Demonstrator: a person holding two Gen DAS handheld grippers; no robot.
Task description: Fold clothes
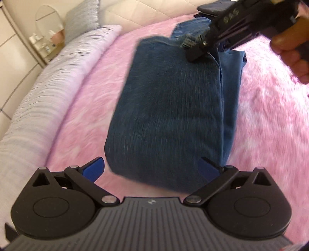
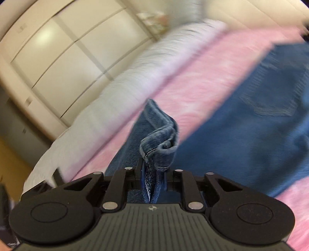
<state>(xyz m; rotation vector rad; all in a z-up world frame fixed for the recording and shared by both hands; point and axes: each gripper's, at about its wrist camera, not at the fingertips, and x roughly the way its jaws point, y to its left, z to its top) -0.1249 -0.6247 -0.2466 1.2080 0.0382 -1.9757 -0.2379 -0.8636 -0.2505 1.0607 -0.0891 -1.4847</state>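
Blue jeans (image 1: pixel 170 108) lie folded on a pink fuzzy blanket (image 1: pixel 81 108) on a bed. My left gripper (image 1: pixel 152 167) is open, its blue pads either side of the near fold of the jeans, holding nothing. My right gripper (image 1: pixel 195 51) comes in from the top right and is shut on the jeans' hem at the far end. In the right wrist view the hem (image 2: pixel 160 142) is bunched between the closed jaws of the right gripper (image 2: pixel 152 168), with the rest of the jeans (image 2: pixel 251 108) spread below.
A rolled lilac duvet (image 1: pixel 48 92) runs along the left of the bed. A grey pillow (image 1: pixel 83 17) and quilted headboard (image 1: pixel 146 13) are at the far end. White wardrobe doors (image 2: pixel 58 58) stand beyond the bed.
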